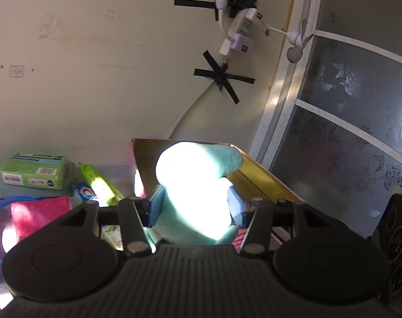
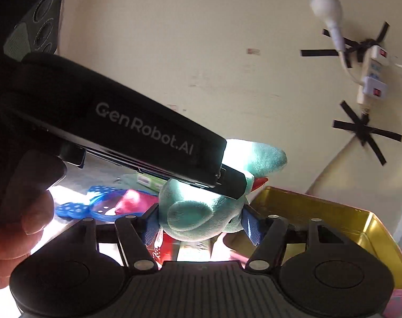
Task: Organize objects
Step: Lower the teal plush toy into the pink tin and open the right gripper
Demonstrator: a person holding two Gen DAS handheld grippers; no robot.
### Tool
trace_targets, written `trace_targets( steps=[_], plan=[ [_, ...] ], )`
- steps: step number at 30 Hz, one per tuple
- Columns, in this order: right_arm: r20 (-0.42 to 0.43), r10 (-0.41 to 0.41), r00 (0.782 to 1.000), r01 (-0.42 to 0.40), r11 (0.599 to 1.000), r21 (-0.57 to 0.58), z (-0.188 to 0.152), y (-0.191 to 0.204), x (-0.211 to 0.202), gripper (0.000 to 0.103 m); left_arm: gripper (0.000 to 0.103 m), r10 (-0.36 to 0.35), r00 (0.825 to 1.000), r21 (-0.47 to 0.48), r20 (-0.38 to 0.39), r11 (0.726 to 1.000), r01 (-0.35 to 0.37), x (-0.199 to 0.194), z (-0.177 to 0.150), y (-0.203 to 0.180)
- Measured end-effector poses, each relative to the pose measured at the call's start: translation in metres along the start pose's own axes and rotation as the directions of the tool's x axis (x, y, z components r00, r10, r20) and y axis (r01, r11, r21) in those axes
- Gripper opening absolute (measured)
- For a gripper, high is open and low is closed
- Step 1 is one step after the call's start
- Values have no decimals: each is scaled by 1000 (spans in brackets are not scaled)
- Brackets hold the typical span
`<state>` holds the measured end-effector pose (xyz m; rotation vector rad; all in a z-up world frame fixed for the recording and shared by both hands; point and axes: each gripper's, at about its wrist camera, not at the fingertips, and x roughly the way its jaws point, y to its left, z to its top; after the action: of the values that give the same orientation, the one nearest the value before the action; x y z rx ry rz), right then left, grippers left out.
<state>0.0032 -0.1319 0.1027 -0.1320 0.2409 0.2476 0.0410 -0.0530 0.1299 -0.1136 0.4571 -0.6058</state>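
Teal plush is filling the space between both pairs of blue pads: the soft toy is being held up in the air in front of the cream wall, just above and on the near side of the open gold tin. The left gripper is clamping it around its lower body, its pads sinking into the pile, and in the right wrist view the left tool's black body is crossing the frame and reaching the toy's upper part. The right gripper is bracketing the rounded belly; its pads are lying against the fabric, though how hard it is squeezing cannot be judged.

The toy is looking light, squashy and non-fragile, so it is likely compressing and sagging rather than slipping, and a firm pinch across the thick middle should be holding better than one on a floppy fin or the small red beak. Strong sunlight is washing out its surface in the left wrist view. Behind it, a green box, a toothpaste box and a pink pouch are lying on the table.
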Motion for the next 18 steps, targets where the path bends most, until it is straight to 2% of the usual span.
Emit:
trace_targets(
  steps=[5, 9, 14, 17, 18],
  plan=[
    [-44, -113, 993, 115, 991, 63, -14, -81, -1, 58, 54, -117, 991, 10, -65, 993, 117, 77, 13, -42],
    [-109, -159, 981, 174, 975, 141, -27, -135, 4, 59, 54, -161, 979, 7, -123, 987, 163, 136, 15, -73],
    [-142, -165, 976, 192, 959, 209, -46, -179, 16, 67, 58, -148, 972, -3, -182, 989, 150, 180, 11, -89],
    [-127, -202, 971, 226, 947, 229, -55, -181, 16, 80, 60, -119, 972, -32, -205, 993, 115, 183, 11, -85],
    [-116, -202, 972, 225, 944, 241, -55, -183, 15, 80, 60, -109, 975, -38, -195, 994, 103, 177, 9, -81]
  ],
)
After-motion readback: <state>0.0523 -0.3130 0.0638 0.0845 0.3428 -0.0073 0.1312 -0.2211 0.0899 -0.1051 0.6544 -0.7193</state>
